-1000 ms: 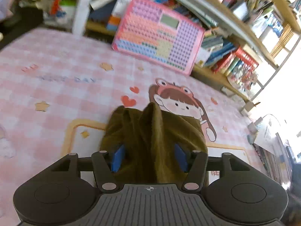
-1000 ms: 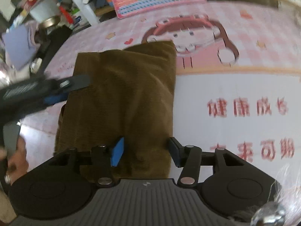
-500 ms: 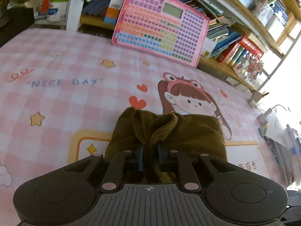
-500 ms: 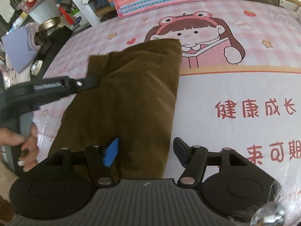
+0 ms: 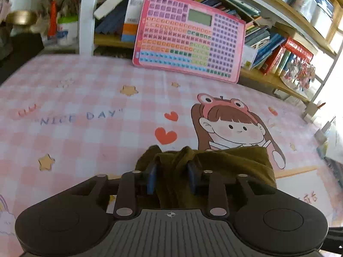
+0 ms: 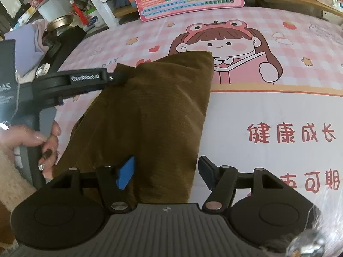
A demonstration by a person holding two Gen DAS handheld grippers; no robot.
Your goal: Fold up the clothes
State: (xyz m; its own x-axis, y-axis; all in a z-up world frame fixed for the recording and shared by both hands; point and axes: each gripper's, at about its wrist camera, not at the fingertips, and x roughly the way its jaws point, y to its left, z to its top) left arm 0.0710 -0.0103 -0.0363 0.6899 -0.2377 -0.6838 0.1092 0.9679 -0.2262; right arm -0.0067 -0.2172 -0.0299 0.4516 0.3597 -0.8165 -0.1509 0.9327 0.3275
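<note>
Item one: the brown garment [image 6: 148, 115], a folded olive-brown cloth, lies on the pink checked mat [image 5: 90, 132]. In the right wrist view we see its far corner touching the printed cartoon girl [image 6: 220, 42] and its right edge running down beside the white panel with red characters [image 6: 291, 132].

Item two: the left gripper [image 5: 171, 177], which we hold at the garment's far left corner. A raised bunch of the cloth stands between its blue pads [image 5: 151, 177]. The jaws are opening at this moment, and we cannot see the pads pressing on the fabric; a narrow gap shows on each side of the bunch. In the right wrist view this tool [image 6: 120, 78] reaches in from the left, its tip at that corner.

Item three: the right gripper [image 6: 167, 171], over the near end of the garment. Its jaws stand apart, with the garment's right edge between them: the blue left pad [image 6: 126, 172] sits over the cloth and the dark right finger is over the bare mat. Nothing is gripped.

Item four: our left hand [image 6: 46, 141], wrapped round the left tool's handle.

Item five: a pink keyboard toy [image 5: 188, 36], propped against the bookshelf [image 5: 274, 79] at the far edge of the mat.
</note>
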